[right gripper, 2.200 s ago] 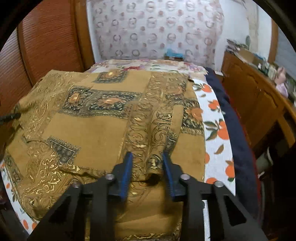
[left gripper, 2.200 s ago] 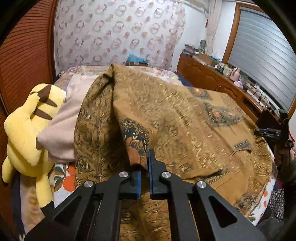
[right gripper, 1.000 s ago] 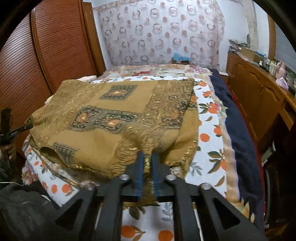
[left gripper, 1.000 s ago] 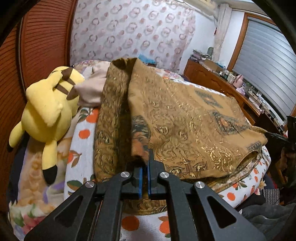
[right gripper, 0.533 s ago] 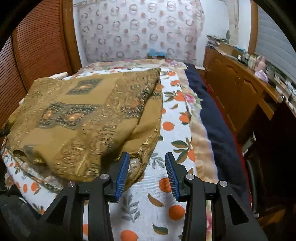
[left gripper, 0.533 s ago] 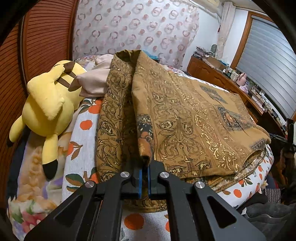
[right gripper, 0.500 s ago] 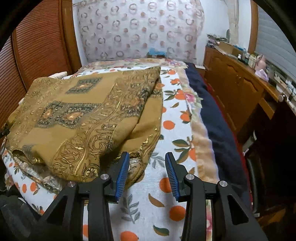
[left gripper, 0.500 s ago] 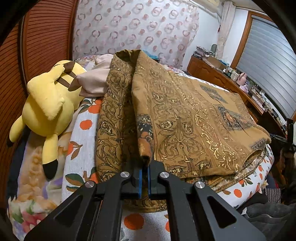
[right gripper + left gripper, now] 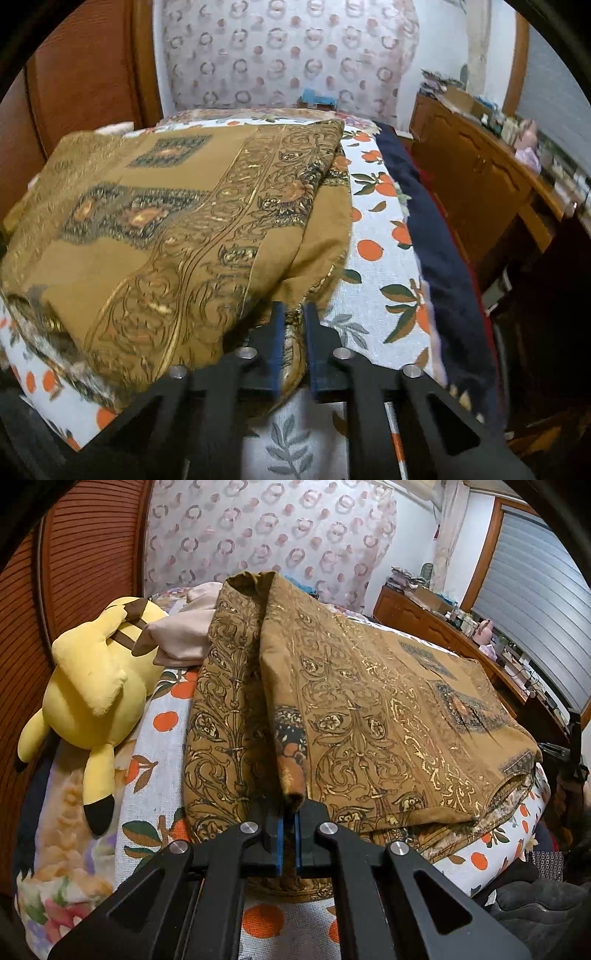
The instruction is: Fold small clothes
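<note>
A bed (image 9: 155, 738) covered by a white sheet printed with oranges and leaves is seen, edged on one side by a dark navy blanket (image 9: 439, 236). Across it a mustard-brown garment (image 9: 369, 716) with gold scrollwork and dark medallions is laid, folded over itself in soft, thick layers. A yellow plush toy (image 9: 88, 686) is slumped beside it. A rolled corner of the cloth is pinched tightly by the left claw (image 9: 288, 834). The near hem is bracketed by the right claw (image 9: 293, 347), narrowly parted, with fabric between its blue pads.
</note>
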A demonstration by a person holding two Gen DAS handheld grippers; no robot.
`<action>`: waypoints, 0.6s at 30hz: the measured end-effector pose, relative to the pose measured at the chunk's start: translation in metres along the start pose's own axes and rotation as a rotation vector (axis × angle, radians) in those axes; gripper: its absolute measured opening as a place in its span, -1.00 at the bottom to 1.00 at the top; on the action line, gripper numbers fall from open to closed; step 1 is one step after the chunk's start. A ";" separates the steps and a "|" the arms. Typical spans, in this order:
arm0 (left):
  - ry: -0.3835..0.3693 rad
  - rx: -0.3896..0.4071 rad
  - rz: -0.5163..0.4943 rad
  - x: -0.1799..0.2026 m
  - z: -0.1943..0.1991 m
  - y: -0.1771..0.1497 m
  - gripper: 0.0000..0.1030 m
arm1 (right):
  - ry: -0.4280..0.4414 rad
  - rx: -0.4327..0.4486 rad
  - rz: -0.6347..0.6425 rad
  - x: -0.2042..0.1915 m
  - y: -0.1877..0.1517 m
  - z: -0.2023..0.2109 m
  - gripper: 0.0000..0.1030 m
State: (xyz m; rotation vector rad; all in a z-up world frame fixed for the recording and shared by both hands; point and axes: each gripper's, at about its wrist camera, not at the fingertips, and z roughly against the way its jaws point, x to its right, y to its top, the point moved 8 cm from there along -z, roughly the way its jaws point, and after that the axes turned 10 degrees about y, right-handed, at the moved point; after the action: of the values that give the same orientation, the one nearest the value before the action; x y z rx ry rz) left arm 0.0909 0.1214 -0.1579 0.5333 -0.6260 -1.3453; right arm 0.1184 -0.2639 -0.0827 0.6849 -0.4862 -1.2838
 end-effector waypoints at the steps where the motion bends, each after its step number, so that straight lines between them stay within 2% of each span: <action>1: 0.002 0.001 0.002 0.000 0.000 0.000 -0.91 | -0.004 0.002 0.002 0.002 -0.002 0.005 -0.86; 3: 0.004 0.003 0.007 -0.001 0.000 0.000 -0.91 | -0.042 0.025 -0.014 0.016 -0.004 0.020 -0.87; 5: 0.003 -0.001 0.008 -0.001 -0.001 -0.001 -0.91 | -0.045 0.034 -0.033 0.024 -0.005 0.027 -0.87; 7: 0.004 -0.003 0.006 0.000 0.000 -0.001 -0.91 | 0.006 0.043 -0.097 0.037 -0.013 0.037 -0.87; 9: 0.015 -0.005 0.006 -0.001 0.000 -0.001 -0.91 | 0.021 0.037 -0.101 0.035 -0.017 0.037 -0.87; 12: 0.021 -0.010 0.015 -0.002 0.002 0.000 -0.90 | -0.002 0.041 -0.099 0.034 -0.016 0.038 -0.87; 14: 0.026 -0.003 0.011 -0.003 0.005 0.001 -0.89 | 0.004 0.059 -0.107 0.032 -0.012 0.044 -0.76; 15: 0.037 0.004 0.006 -0.003 0.007 0.003 -0.81 | 0.003 0.070 -0.104 0.030 -0.010 0.046 -0.59; 16: 0.051 0.012 0.001 -0.004 0.009 0.004 -0.64 | 0.008 0.083 -0.102 0.028 -0.007 0.047 -0.47; 17: 0.068 0.025 -0.003 -0.005 0.012 0.006 -0.54 | 0.021 0.095 -0.101 0.024 -0.004 0.049 -0.44; 18: 0.072 0.032 -0.005 -0.006 0.013 0.007 -0.34 | 0.026 0.102 -0.097 0.021 -0.002 0.049 -0.35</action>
State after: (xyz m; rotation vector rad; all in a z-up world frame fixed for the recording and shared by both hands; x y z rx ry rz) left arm 0.0869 0.1285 -0.1443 0.6070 -0.5884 -1.3173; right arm 0.0891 -0.2942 -0.0502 0.8175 -0.5049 -1.3466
